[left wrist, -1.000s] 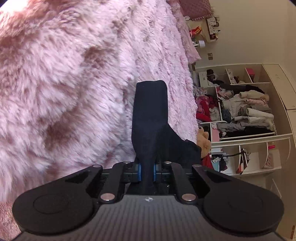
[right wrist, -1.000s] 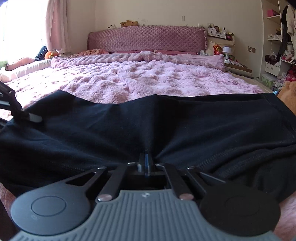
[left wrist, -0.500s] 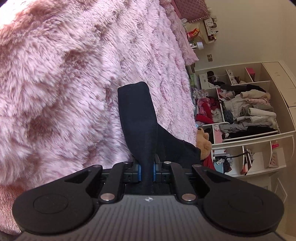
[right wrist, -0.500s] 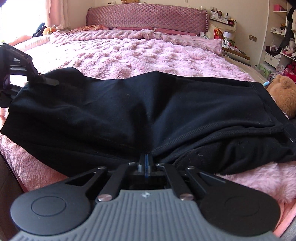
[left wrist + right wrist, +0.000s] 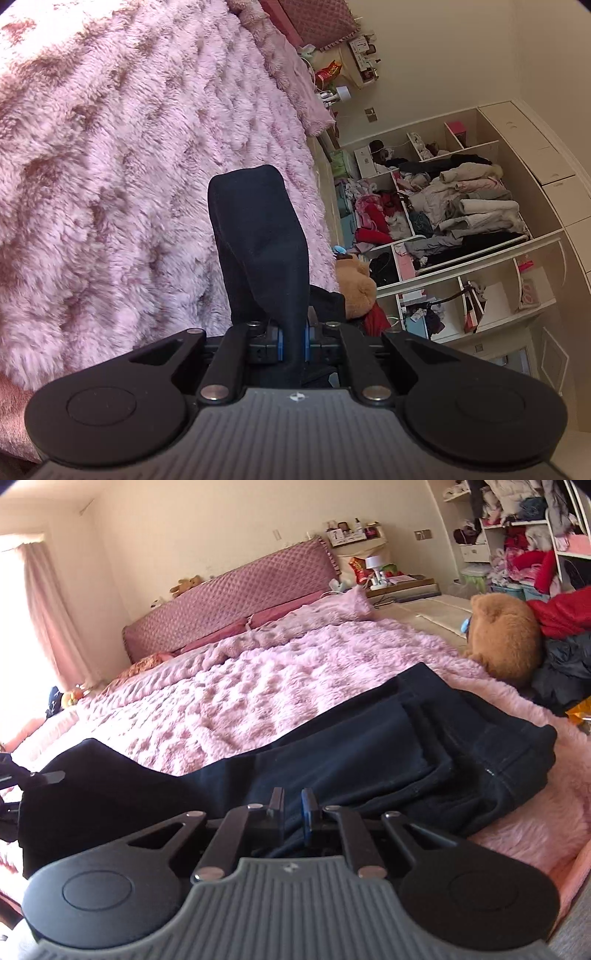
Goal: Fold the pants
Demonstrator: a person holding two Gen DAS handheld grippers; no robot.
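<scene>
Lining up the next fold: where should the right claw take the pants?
The right claw, jaws just opening with fabric between them, should probably pinch the pants at the thick stitched end by the teddy bear, coming from the near side: all layers stack there.

Pants [image 5: 354,746]: dark navy knit cloth, matt, smooth, with stitched seams at the hem. Bed cover [image 5: 129,166]: long-pile pink plush, shaggy and tufted; headboard [image 5: 229,602]: quilted mauve fabric, dimpled. Left gripper [image 5: 293,341] and right gripper [image 5: 293,812]: matt black plastic with blue pads, polished metal pivot pins, ribbed grey housing.
</scene>
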